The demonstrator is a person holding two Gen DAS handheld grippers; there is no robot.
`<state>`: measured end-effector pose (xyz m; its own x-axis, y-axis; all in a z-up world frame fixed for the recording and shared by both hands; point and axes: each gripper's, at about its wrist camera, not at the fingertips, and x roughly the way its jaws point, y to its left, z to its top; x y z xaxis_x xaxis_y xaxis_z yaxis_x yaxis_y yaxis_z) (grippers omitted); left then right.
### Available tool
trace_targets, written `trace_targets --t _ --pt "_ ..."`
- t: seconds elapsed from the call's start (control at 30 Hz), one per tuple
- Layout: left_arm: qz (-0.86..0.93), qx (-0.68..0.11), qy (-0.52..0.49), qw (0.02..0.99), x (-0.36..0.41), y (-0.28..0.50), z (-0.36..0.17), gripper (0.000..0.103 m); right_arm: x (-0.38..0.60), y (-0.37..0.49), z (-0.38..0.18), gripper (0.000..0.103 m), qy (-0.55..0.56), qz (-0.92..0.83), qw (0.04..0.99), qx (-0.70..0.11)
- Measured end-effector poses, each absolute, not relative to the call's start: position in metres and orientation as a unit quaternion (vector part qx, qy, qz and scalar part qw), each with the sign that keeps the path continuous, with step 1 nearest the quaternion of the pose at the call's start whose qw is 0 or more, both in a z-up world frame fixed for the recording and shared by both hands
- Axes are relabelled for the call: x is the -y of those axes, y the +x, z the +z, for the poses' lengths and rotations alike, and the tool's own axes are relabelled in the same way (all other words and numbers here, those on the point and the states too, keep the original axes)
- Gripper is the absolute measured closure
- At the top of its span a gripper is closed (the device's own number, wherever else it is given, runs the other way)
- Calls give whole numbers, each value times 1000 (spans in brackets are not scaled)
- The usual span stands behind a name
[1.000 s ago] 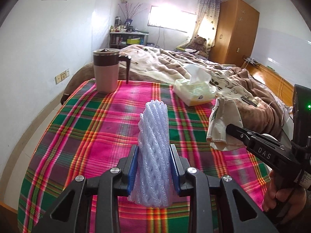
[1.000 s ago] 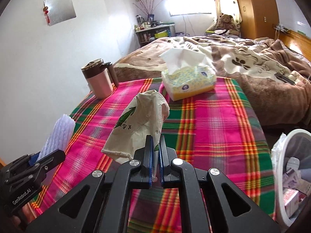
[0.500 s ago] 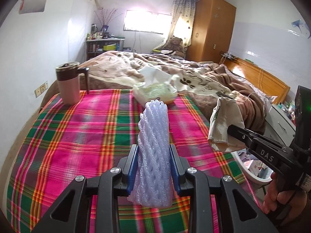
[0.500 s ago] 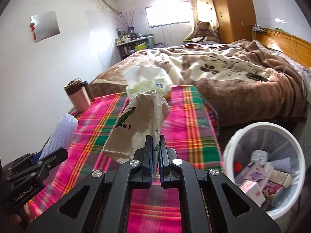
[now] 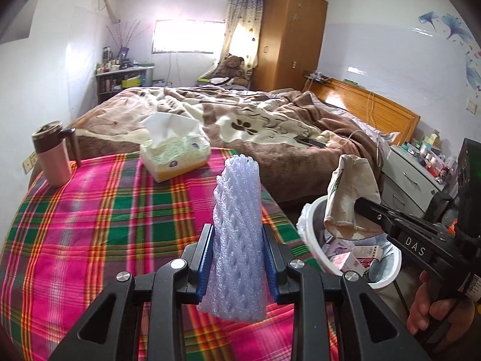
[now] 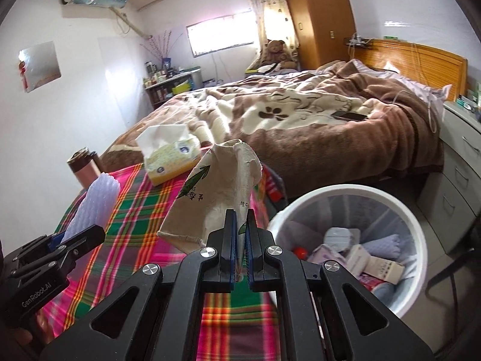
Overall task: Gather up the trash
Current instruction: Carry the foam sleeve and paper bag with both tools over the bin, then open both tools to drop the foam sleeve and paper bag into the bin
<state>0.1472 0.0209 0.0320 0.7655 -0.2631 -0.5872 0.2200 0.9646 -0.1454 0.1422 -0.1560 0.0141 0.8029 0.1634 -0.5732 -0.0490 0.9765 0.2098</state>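
Between the blue pads of the left gripper (image 5: 237,258), a roll of pale lilac foam netting (image 5: 236,231) is standing upright, its woven, bubbly mesh squeezed in slightly where the jaws are pinching it. Beneath it, a plaid cloth (image 5: 99,222) of pink, green and orange is covering the table. At the far end of that cloth a soft yellow tissue pack (image 5: 176,156) is sitting with a white sheet puffing out of its top, and a pink cylindrical mug (image 5: 54,156) with a dark lid and handle is standing at the left corner.

Off to the right, the right gripper (image 6: 240,237) is pressing its jaws nearly together on the lower edge of a crumpled beige paper bag (image 6: 216,198) printed with a green leaf. In the left wrist view, the bag is hanging over the rim of a round white bin (image 6: 399,210), which is standing on the floor just beside the table edge. A thin plastic liner is lining the bin, and small cartons and wrappers are lying inside it. Beyond, a fluffy brown and cream blanket (image 6: 300,120) is lying rumpled across a bed.
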Motion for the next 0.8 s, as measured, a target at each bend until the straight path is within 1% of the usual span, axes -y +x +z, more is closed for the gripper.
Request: trace_targets --t 0.43,0.8 --pt "-190 -321 -17 928 55 167 29 72 226 136 18 98 108 -24 948 -300" --pt "-220 -336 -1 916 109 183 22 72 260 142 3 98 117 -63 938 -321"
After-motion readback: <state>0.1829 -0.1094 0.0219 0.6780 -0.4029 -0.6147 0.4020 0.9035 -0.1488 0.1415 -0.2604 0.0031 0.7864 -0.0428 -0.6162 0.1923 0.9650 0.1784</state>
